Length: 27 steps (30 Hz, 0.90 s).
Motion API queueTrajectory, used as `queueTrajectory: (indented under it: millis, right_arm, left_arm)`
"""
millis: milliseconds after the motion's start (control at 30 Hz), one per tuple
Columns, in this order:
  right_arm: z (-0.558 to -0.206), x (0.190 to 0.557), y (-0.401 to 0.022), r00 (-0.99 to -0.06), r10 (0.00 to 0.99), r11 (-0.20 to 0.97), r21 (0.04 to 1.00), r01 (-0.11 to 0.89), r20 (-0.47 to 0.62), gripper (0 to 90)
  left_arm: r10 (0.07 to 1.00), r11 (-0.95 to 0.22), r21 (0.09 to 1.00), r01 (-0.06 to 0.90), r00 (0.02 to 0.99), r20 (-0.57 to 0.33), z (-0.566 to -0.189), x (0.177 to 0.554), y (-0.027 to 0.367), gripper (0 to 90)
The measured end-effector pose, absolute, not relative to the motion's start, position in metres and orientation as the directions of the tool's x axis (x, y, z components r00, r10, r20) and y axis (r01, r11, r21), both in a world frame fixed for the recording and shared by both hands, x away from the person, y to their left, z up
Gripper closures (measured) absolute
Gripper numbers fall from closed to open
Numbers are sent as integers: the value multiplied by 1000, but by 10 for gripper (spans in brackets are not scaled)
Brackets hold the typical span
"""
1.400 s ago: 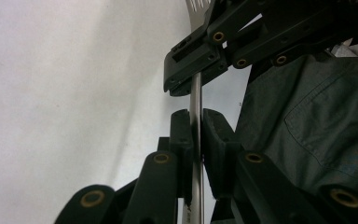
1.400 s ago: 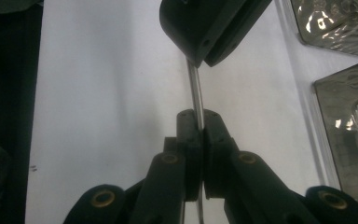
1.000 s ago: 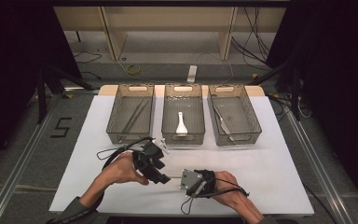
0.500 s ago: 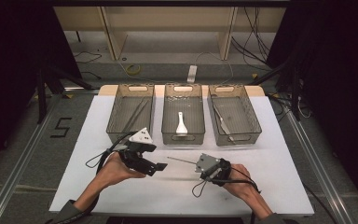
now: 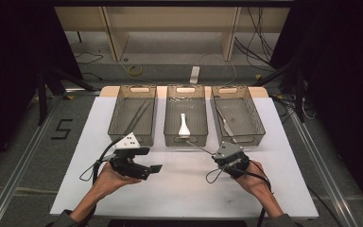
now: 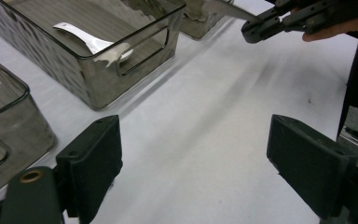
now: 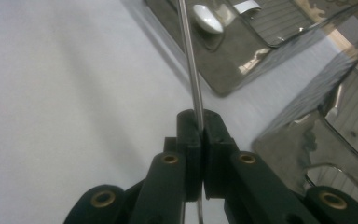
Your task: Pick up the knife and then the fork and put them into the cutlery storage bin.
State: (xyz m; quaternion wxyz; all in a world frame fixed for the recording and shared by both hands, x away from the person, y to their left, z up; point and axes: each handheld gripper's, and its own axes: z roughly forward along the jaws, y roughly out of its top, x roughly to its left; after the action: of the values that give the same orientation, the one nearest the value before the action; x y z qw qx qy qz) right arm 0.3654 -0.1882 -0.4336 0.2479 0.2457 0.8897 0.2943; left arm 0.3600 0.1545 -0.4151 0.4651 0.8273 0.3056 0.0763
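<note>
My right gripper (image 5: 217, 155) (image 7: 201, 125) is shut on a thin metal stick (image 5: 199, 147) (image 7: 189, 60), held low over the white mat in front of the middle bin. The stick points toward that bin's front wall. My left gripper (image 5: 155, 168) (image 6: 200, 163) is over the mat in front of the left bin; its jaws have just been opening and nothing is between them. In the left gripper view the right gripper (image 6: 279, 21) shows far off with the stick (image 6: 230, 8) in it.
Three clear bins stand in a row at the back of the mat (image 5: 184, 189). The left bin (image 5: 117, 113) holds thin sticks, the middle bin (image 5: 185, 140) a white spoon (image 5: 184, 125) (image 6: 93, 44) (image 7: 208, 18), the right bin (image 5: 260, 124) metal cutlery.
The two grippers were together at the mat's centre. The left one let go of the stick, opened and moved left; the right one moved right and up with the stick.
</note>
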Motion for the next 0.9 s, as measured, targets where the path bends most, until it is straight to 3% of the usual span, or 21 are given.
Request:
queueTrajectory:
  millis: [167,467,900]
  right_arm:
    - [-430,369,-198,-738,611,684,661,311,-285,880]
    - [-423,374,-210,-709,651,647,686,333,-270,880]
    - [-405,389,-229,-643,718,586,731,349,-268,880]
  left_arm:
    - [609,-346,844,410,783,-130,-417,357,162,168]
    - [657,-275,861,428,737,-157,-419,355,180,163]
    - [666,-249,877,410,730,-152,-416,348,185,157]
